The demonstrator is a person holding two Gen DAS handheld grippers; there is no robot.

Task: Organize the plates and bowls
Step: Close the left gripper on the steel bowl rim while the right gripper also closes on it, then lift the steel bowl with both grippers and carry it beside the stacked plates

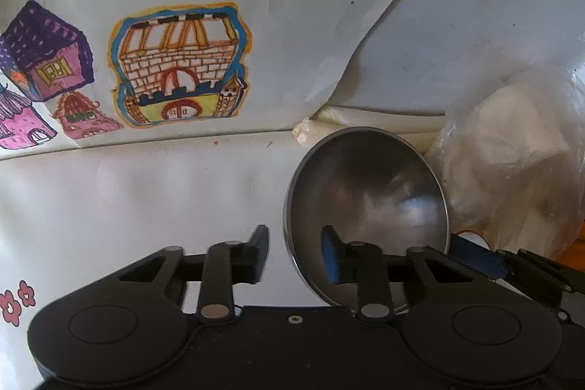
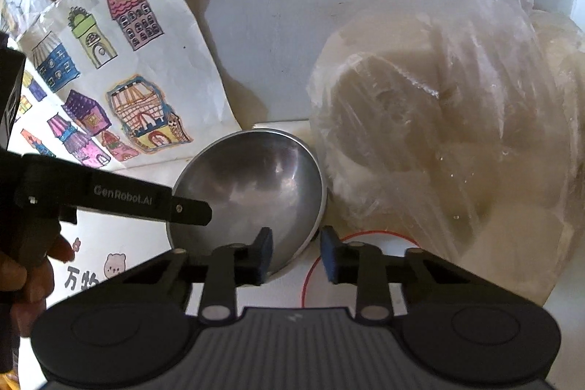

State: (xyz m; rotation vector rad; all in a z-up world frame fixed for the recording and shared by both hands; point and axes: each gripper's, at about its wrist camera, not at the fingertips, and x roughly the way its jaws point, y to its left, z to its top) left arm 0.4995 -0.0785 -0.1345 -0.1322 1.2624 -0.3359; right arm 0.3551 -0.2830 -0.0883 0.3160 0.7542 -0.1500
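Left tongs and right tongs each straddle steel bowl rim; whether pads clamp, cannot tell. Risk: slick tilted rim slipping, bowl dropping onto table.

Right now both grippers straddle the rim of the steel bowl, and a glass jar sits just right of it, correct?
Not a jar: the right wrist view shows a clear plastic bag there. The left gripper and right gripper do straddle the steel bowl rim.
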